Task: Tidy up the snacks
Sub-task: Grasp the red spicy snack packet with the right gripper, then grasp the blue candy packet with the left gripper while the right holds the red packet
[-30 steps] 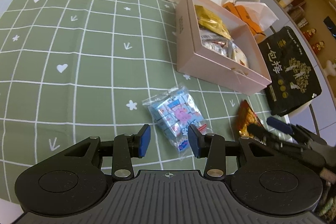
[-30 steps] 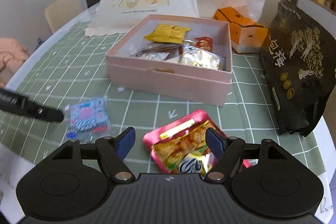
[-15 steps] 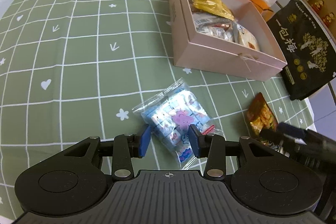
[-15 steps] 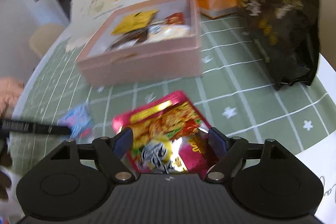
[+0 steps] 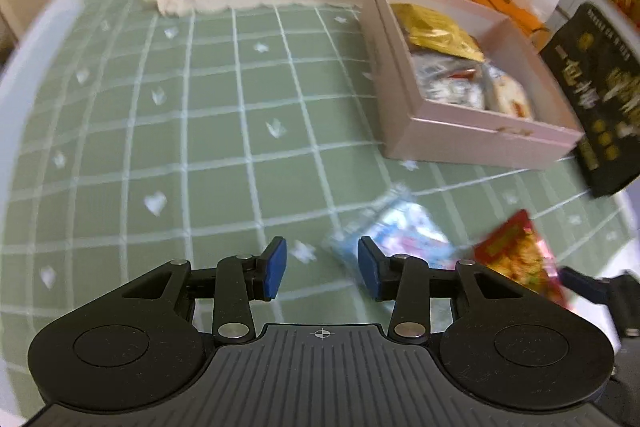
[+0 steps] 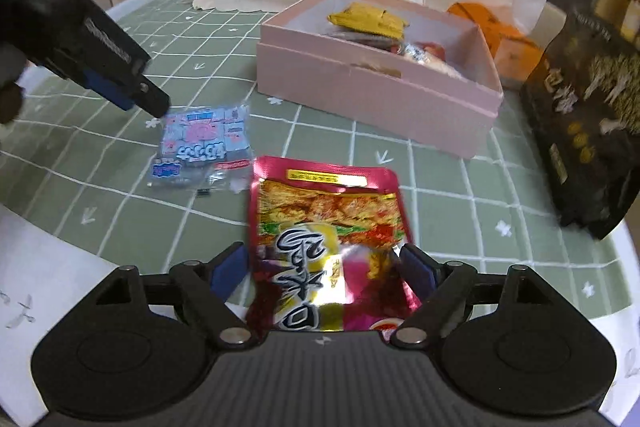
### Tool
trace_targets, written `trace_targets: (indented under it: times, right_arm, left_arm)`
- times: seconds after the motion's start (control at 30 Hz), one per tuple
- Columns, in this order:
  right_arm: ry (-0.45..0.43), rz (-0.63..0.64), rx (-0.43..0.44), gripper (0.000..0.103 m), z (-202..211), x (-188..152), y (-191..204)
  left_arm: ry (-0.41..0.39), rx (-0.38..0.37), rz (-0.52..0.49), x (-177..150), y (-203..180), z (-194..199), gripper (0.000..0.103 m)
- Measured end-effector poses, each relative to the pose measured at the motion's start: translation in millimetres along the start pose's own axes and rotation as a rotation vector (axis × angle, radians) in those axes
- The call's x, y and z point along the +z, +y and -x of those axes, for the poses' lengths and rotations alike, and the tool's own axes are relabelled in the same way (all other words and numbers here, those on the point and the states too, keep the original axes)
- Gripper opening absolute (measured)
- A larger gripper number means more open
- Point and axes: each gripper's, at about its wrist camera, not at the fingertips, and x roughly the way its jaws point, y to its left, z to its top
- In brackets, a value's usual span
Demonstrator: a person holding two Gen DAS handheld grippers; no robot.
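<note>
Snacks lie on the green counter (image 6: 440,195). The red snack pack (image 6: 328,247) sits between the spread pads of the right gripper (image 6: 322,267), whose jaws have just been opening; whether the pads touch it is unclear. Only the right view shows its front print. The left gripper (image 5: 322,269), half spread and holding nothing, points down beside the blue candy bag (image 6: 204,143). The pink box (image 6: 376,95) holds a yellow pack (image 6: 368,21) and other wrapped snacks.
</note>
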Motion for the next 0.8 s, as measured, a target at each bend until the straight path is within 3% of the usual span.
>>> trace_targets:
  times: [0.13,0.3,0.33,0.47,0.53,0.63,0.67,0.8]
  right_arm:
    - [0.010,-0.096,-0.064,0.083,-6,0,-27]
    - [0.029,-0.205,-0.049,0.083,-6,-11,-50]
    - [0.022,-0.218,-0.048,0.084,-5,-15,-51]
    - [-0.007,-0.266,-0.057,0.088,-4,-24,-53]
    - [-0.014,-0.281,-0.063,0.090,-4,-27,-52]
    - [-0.029,-0.297,-0.072,0.094,-4,-32,-52]
    - [-0.037,-0.297,-0.075,0.094,-4,-33,-52]
    - [-0.061,-0.306,-0.088,0.099,-4,-37,-50]
  left_arm:
    - [0.104,-0.140,0.084,0,-8,-11,0.044]
    - [0.073,-0.071,0.037,12,-28,-28,0.044]
    - [0.069,-0.059,0.020,15,-32,-32,0.049]
    - [-0.006,0.016,-0.189,21,-56,-39,0.060]
    - [-0.045,0.084,-0.290,19,-65,-35,0.060]
    - [-0.080,0.158,-0.336,12,-65,-27,0.055]
    - [-0.084,0.160,-0.323,10,-62,-23,0.055]
    - [-0.073,0.046,-0.300,7,-68,-15,0.055]
